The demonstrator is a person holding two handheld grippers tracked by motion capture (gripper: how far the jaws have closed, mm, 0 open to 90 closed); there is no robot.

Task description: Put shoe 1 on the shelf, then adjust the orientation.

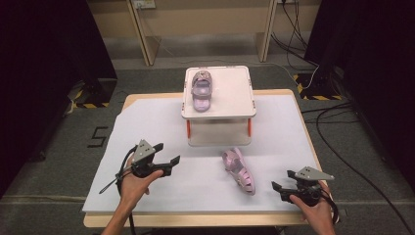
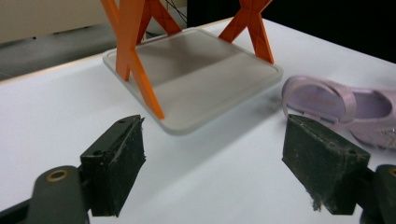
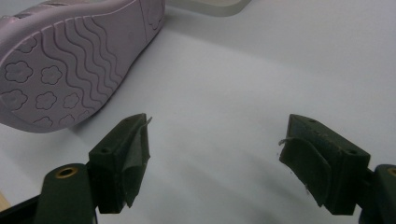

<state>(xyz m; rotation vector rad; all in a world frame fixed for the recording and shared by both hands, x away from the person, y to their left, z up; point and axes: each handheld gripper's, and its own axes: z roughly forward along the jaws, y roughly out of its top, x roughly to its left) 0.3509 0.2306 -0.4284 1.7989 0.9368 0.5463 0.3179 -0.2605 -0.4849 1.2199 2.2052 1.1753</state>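
Left gripper (image 1: 167,154): jaws spread wide, empty, touching nothing. Right gripper (image 1: 283,180): same, wide apart and empty, near the table's front right.

Loose pink sandal (image 1: 239,170) lies on the white table (image 1: 147,122) between the grippers, apparently tipped on its side, sole toward the right gripper.

Second pink sandal (image 1: 201,89) sits upright on the raised tray (image 1: 232,93) with orange legs (image 2: 135,51); lower shelf (image 2: 201,79) bare.
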